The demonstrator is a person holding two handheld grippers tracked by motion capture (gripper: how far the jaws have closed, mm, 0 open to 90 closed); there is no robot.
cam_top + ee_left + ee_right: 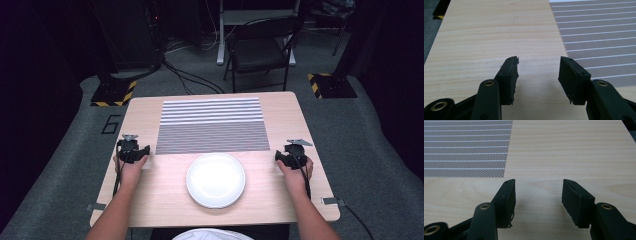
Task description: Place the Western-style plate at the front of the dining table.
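Round white plate [215, 179] is lying centred on the light wooden bench [165, 200], midway between left gripper [133, 151] and right gripper [291, 155]; both sets of fingers are standing half-open, holding nothing.

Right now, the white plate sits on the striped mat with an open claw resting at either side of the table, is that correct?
Not quite: the high view shows the white plate on bare wood, in front of the striped mat. The left claw and right claw are open at either side.
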